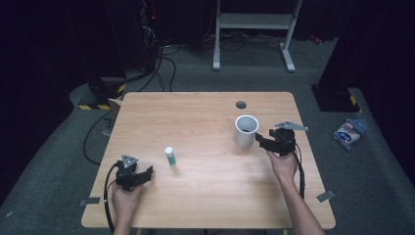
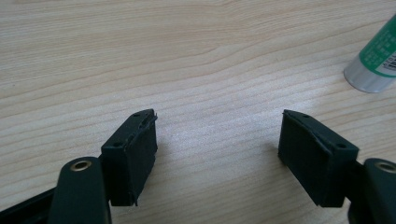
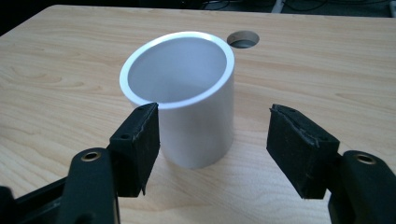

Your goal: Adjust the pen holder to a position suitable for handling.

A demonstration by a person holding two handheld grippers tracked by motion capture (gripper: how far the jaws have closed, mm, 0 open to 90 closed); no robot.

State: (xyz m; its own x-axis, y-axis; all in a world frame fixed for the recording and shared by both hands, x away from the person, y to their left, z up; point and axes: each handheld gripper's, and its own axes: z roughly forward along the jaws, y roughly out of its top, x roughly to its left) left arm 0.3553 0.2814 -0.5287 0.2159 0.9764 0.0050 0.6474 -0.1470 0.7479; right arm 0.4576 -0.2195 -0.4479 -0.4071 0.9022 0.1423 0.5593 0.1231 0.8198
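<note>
1. Here the table [image 1: 205,196] was light wood, with a round hole [image 1: 241,105] near its far edge.
2. A white cup [image 1: 245,130] stood upright on the right half, open end up, just in front of the hole.
3. The right gripper [image 1: 262,138] was held in the person's right hand [image 1: 284,164], just right of the cup, jaws pointing toward it.
4. In the right gripper view the jaws stood apart. The cup [image 3: 187,107] sat beyond and between them, nearer the left pad [image 3: 137,144]; whether that pad touched the wall could not be told. The right pad was clear of it, with bare table showing in the gap. Nothing was pinched.
5. A small white bottle [image 1: 170,156] with a green label stood upright left of centre, well apart from the cup.
6. The left gripper [image 1: 147,172] rested low over the near left corner, held in the left hand [image 1: 125,198], with the bottle near it.
7. In the left gripper view the jaws were spread wide over bare wood, nothing between them. The bottle [image 2: 376,60] showed at the upper right edge, outside the gap.
</note>
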